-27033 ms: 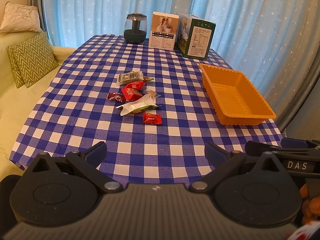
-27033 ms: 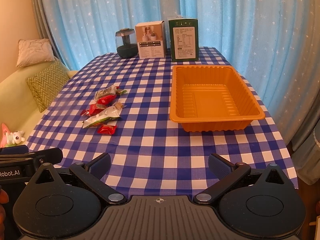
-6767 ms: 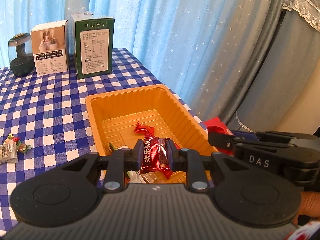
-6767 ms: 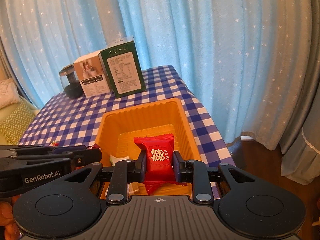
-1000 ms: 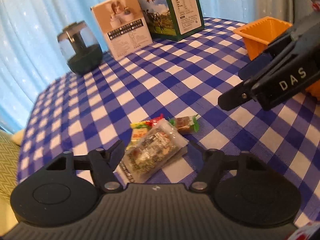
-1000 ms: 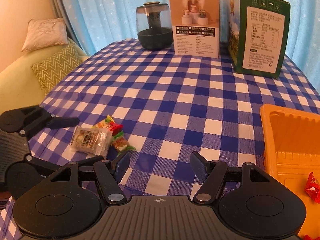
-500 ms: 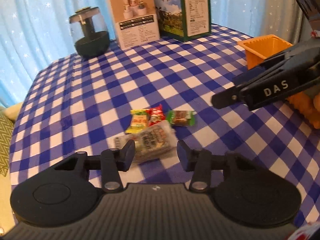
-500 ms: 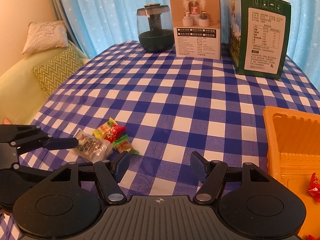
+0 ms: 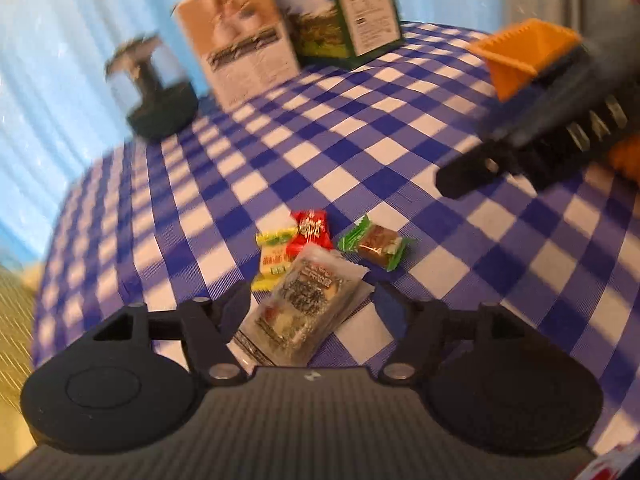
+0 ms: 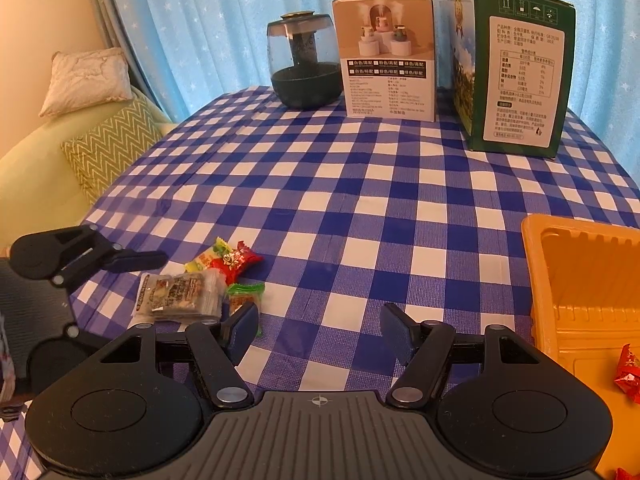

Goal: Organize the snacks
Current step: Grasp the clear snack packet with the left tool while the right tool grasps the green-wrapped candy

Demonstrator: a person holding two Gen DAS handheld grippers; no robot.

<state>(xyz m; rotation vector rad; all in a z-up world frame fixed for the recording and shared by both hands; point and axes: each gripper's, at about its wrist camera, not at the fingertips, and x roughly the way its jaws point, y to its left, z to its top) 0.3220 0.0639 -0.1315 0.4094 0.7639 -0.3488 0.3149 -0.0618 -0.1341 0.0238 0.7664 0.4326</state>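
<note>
Four snacks left on the checked cloth: clear packet, yellow candy, red candy, green candy, well left of the orange tray. Already in the tray, far right: red wrappers. Left gripper spread wide astride the clear packet, not yet gripping; right gripper wide too, empty.

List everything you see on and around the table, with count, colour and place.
Clear snack pack: 1, between the left claw's open fingers.
Candies: 3, yellow, red, green, beside the pack.
Tray: 1, orange, table's right side, red candy inside.
Boxes: 2, white and green, table's far edge.
Jar: 1, dark, left of the boxes.
Tablecloth: 1, blue-white check.
Pillows: 2, cream and green, sofa at left.
Curtain: blue, behind.
Left claw: open.
Right claw: open, empty.
</note>
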